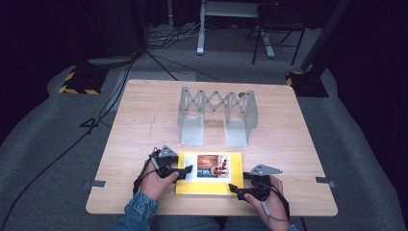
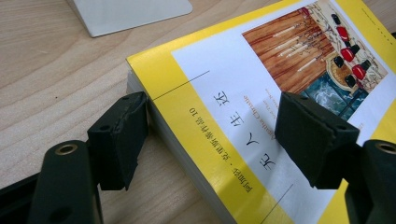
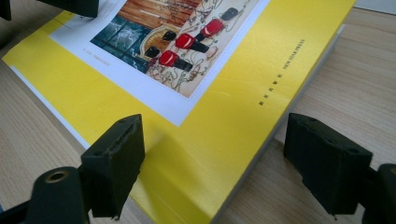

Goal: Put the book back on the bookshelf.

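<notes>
Straddled the yellow book [image 1: 210, 185] at both near corners: left gripper [image 1: 185, 169] gaping, right gripper [image 1: 235, 188] gaping too. Lay flat near the wooden table [image 1: 144, 125] front edge, metal book rack [image 1: 217, 115] well apart behind.

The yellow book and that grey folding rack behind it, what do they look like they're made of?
The yellow book looks like a paperback: a smooth, slightly glossy card cover that catches a soft sheen, over a pale stack of paper pages at its edge. The grey rack appears to be matte sheet metal, thin flat plates joined by riveted crossing strips; painted or bare, I cannot tell.
</notes>
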Tool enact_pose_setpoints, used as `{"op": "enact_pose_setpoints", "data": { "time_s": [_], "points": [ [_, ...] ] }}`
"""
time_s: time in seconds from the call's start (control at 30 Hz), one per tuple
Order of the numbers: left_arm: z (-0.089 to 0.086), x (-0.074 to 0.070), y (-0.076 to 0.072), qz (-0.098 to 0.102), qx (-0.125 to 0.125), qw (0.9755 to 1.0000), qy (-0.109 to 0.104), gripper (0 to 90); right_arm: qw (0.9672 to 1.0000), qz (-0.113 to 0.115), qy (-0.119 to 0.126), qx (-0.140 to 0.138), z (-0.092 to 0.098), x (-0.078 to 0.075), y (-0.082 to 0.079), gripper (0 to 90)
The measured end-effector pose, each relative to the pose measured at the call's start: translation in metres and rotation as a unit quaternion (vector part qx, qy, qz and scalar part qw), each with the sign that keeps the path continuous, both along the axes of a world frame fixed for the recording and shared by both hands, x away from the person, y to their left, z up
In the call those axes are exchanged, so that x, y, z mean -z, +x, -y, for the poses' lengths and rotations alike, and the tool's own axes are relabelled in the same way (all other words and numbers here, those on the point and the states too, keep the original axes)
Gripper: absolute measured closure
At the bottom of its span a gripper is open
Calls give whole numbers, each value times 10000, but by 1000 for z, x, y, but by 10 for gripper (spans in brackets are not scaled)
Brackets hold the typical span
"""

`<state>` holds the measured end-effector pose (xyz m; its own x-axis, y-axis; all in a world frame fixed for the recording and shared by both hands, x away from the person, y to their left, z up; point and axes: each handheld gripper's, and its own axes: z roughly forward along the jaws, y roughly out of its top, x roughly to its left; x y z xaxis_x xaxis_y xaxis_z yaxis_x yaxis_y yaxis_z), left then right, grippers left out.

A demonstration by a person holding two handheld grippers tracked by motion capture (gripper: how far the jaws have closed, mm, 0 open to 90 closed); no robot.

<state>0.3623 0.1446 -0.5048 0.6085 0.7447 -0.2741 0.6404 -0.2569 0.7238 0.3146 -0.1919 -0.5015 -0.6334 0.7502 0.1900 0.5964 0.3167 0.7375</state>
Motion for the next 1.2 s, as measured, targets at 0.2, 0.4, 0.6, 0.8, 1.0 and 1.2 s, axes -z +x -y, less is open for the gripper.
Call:
{"op": "enact_pose_setpoints", "data": {
  "time_s": [0.2,0.4,0.6,0.8,1.0,1.2],
  "points": [
    [0,0,0,-52,-43,10000,-49,266,10000,-22,-22,-2,-2,0,0,204],
    [1,-1,0,-63,-59,10000,-44,272,10000,-9,-6,8,-2,0,0,202],
    [1,-2,0,-59,-50,10000,-1,271,10000,70,35,0,-2,2,-1,196],
    [0,-6,0,126,-18,9999,22,315,9999,134,52,-4,-2,3,-1,190],
    [-5,-12,-2,290,-48,9995,-85,409,9999,149,54,-8,-2,3,-1,186],
    [-6,-23,-6,478,-21,9978,-448,486,9999,151,50,-9,-2,3,0,180]
  ]
}}
